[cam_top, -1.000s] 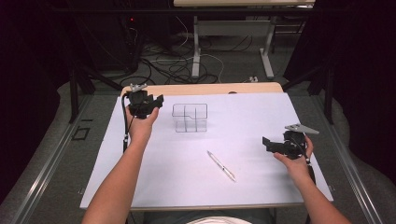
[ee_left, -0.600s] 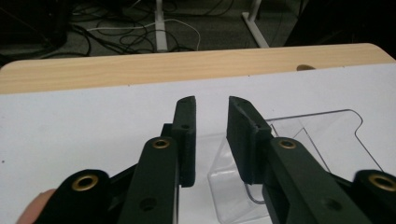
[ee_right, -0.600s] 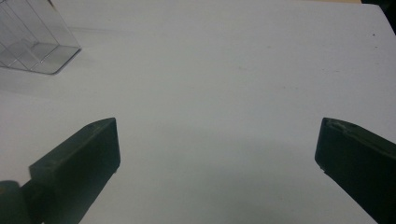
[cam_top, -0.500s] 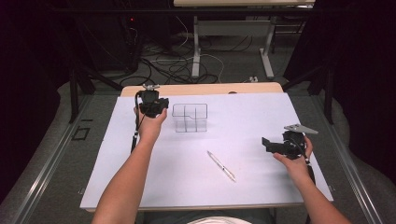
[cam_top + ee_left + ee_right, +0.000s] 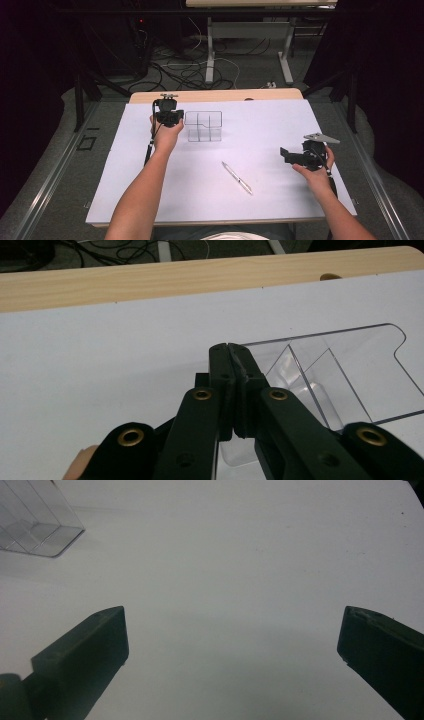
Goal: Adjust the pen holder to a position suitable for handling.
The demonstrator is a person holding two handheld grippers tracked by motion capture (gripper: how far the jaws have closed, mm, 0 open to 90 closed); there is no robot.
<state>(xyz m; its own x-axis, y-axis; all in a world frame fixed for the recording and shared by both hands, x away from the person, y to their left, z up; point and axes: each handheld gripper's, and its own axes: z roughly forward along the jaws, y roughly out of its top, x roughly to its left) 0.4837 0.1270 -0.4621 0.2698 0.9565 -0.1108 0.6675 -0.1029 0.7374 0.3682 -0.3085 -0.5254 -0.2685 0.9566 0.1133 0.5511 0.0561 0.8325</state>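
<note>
A clear plastic box with inner dividers (image 5: 203, 126) stands on the white sheet toward the back. My left gripper (image 5: 176, 118) is at the box's left wall. In the left gripper view its black jaws meet at the tips (image 5: 230, 347), pinched on the box's thin wall, and the clear box (image 5: 345, 370) spreads out to the right of them. A silver pen (image 5: 237, 178) lies slanted in the middle of the sheet. My right gripper (image 5: 286, 155) hovers at the right side of the sheet, open, its jaws far apart (image 5: 230, 645) over bare paper.
The white sheet (image 5: 150, 200) covers most of the wooden table, whose far edge (image 5: 225, 95) shows behind the box. A corner of the clear box (image 5: 35, 525) appears at the top left of the right gripper view. Cables and table legs lie on the floor beyond.
My left gripper has moved right, up to the box's left wall. The right gripper and the pen have stayed in place.
</note>
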